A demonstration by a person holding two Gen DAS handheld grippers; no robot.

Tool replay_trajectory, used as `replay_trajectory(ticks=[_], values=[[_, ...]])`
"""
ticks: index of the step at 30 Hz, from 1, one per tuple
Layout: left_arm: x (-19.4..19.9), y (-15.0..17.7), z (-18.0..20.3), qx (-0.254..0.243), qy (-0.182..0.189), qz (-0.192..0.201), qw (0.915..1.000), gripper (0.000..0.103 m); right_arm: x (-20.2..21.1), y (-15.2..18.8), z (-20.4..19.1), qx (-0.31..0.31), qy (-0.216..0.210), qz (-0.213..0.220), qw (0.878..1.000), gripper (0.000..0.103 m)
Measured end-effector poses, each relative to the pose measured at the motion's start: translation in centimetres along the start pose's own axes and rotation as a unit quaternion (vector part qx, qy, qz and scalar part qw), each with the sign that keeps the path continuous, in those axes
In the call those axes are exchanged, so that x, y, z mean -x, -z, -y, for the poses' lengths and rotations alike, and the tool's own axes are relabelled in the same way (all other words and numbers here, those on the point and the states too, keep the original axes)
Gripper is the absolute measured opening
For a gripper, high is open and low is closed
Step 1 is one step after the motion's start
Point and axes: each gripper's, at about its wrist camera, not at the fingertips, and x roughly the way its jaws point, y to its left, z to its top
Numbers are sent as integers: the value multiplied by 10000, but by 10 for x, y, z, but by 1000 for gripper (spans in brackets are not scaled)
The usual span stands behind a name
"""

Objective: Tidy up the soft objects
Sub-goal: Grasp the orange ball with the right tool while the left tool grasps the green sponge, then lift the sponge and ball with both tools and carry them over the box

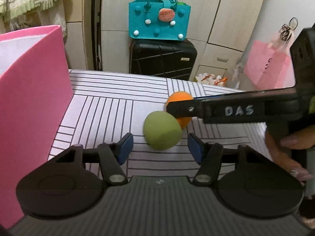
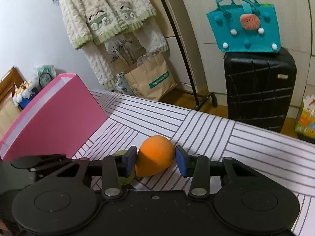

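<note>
Two soft egg-shaped balls lie side by side on the striped bed sheet (image 1: 102, 106). The green ball (image 1: 162, 130) sits just ahead of my left gripper (image 1: 160, 148), whose blue pads (image 1: 126, 147) stand apart on either side without touching it. The orange ball (image 2: 155, 155) rests between the pads of my right gripper (image 2: 156, 162), which touch both its sides. In the left wrist view one right finger (image 1: 196, 109) crosses in front of the orange ball (image 1: 180, 97). In the right wrist view the green ball (image 2: 126, 178) is mostly hidden behind the left finger.
A tall pink box (image 1: 29, 98) (image 2: 59, 114) stands open-topped on the bed at the left. Past the bed's far edge stand a black suitcase (image 2: 259, 90) with a teal felt bag (image 2: 246, 29) on top, a clothes rack and a paper bag (image 2: 149, 78). A hand (image 1: 291, 143) holds the right gripper.
</note>
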Motion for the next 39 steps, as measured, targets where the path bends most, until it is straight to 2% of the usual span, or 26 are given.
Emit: replay_trajectory(ticks=[3, 5, 7, 14, 18, 22, 29, 33, 39], values=[[-4, 2, 3, -72, -150, 57, 9998, 51, 3, 3, 0, 10, -8, 43, 10000, 45], [-4, 3, 2, -66, -185, 126, 9997, 43, 4, 4, -1, -2, 1, 83, 10000, 45], [-4, 2, 0, -19, -170, 198, 9997, 38, 6, 5, -1, -6, -22, 108, 9999, 45], [0, 4, 0, 6, -6, 187, 9998, 36, 10, 9, 0, -106, -32, 95, 9999, 45], [7, 4, 3, -87, -35, 169, 9998, 36, 18, 13, -8, 6, 78, 66, 9999, 45], [18, 6, 7, -359, -74, -109, 9993, 36, 32, 21, -24, 383, 313, -103, 9987, 45], [50, 9, 17, -769, -50, -249, 9967, 36, 65, 34, -44, 419, 294, -131, 9986, 45], [65, 11, 21, -961, 195, -557, 9936, 36, 83, 42, -54, 289, 181, -325, 9989, 45], [89, 17, 22, -1171, 623, -997, 9861, 36, 112, 56, -80, 551, 262, -355, 9975, 46]])
